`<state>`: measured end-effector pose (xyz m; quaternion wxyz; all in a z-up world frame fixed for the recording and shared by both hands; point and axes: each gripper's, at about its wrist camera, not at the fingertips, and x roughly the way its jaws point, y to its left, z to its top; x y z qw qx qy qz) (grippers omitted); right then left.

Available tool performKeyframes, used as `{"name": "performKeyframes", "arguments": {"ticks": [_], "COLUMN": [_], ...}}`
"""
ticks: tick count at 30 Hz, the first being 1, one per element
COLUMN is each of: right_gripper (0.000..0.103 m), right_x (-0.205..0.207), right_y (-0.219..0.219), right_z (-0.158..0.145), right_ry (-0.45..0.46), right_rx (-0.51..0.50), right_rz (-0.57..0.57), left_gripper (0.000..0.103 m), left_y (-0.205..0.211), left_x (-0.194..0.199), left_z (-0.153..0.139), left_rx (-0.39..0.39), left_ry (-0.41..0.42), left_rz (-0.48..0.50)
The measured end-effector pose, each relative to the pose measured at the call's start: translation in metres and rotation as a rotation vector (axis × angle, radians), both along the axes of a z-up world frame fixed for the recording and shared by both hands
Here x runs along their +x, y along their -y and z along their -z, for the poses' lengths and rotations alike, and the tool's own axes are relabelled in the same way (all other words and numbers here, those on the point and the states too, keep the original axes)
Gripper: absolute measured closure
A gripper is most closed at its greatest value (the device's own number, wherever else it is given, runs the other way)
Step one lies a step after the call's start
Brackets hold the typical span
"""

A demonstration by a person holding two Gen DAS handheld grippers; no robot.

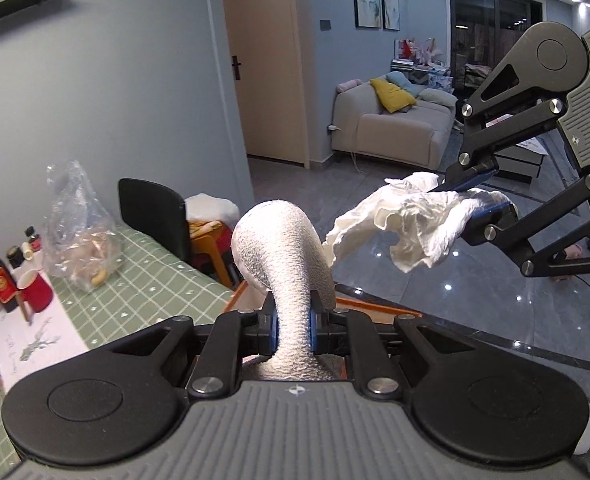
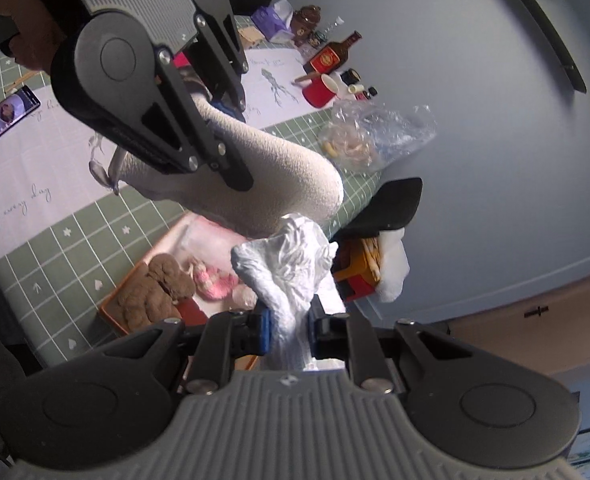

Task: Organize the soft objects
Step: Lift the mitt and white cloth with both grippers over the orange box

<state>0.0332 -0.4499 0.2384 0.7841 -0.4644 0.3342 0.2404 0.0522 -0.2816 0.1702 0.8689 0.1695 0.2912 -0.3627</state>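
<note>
Tray (image 2: 113, 307) is seen lower left of right-wrist frame, below both grippers: left gripper (image 1: 293, 330) clenched on beige sock (image 1: 279, 236), right gripper (image 2: 287, 330) on white cloth (image 2: 291, 264).

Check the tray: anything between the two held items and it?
Nothing visible. The left gripper holds the grey sock, the right gripper the white cloth, both above the tray.

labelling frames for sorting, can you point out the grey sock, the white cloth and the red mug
grey sock (image 1: 279, 240): left wrist view, rounded toe end above the claw.
white cloth (image 2: 291, 264): right wrist view, crumpled middle.
red mug (image 1: 35, 290): left wrist view, its side wall.
</note>
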Motion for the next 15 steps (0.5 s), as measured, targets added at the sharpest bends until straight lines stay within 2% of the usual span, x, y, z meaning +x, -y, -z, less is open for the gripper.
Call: {"name": "performKeyframes", "arguments": {"ticks": [6,15], "right_gripper": [0.087,0.087], "right_x": [0.021,0.055], "right_y": [0.02,0.024], "right_z": [0.042,0.123], "right_ry": [-0.06,-0.17], "right_rx": [0.012,0.052], "right_rz": [0.032,0.048], "left_gripper": [0.087,0.087], "left_y": [0.023,0.034], "left_x": [0.02,0.059], "left_z": [0.053,0.138], "left_rx": [0.017,0.065], "left_ry": [-0.079,-0.196], "left_rz": [0.009,-0.048]}}
